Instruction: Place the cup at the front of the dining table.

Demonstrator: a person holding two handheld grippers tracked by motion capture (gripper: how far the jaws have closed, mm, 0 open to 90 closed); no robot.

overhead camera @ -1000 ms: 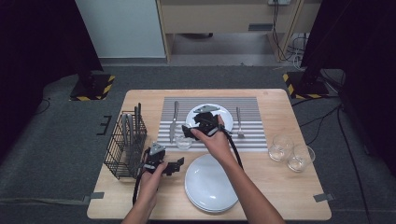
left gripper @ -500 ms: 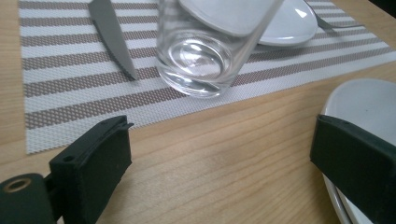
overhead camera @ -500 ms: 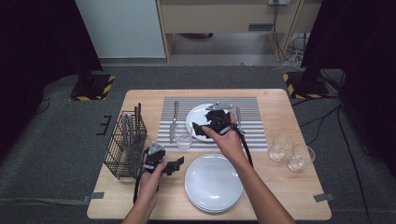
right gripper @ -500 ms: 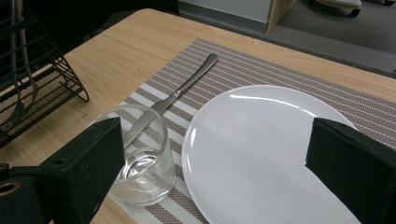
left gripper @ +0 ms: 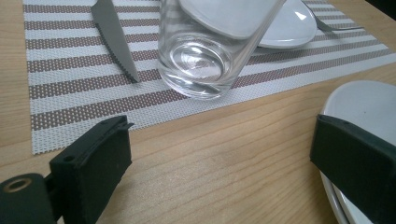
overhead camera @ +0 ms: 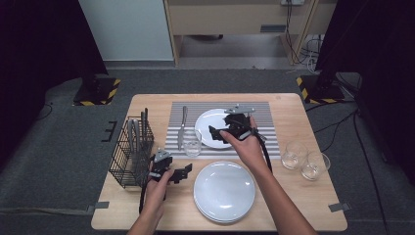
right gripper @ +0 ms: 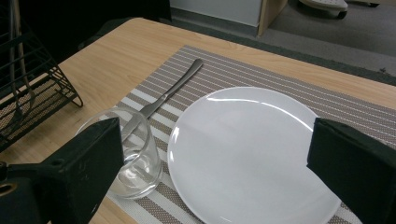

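Both grippers gape wide, holding nothing. The right gripper [overhead camera: 221, 128] hovers over the small plate [right gripper: 252, 154] on the placemat [overhead camera: 169, 142]; the left gripper [overhead camera: 182, 172] rests low on the bench [overhead camera: 303, 196], aimed at the glass [left gripper: 205, 51].

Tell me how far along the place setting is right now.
Looks done: a plate, knife and glass lie on the striped placemat, with a fork beside the plate. In hand: nothing; the right gripper hovers open above that plate, and the left gripper rests open by the stacked plates. Possibly left: those plates, two glasses at the right and the cutlery in the wire basket.
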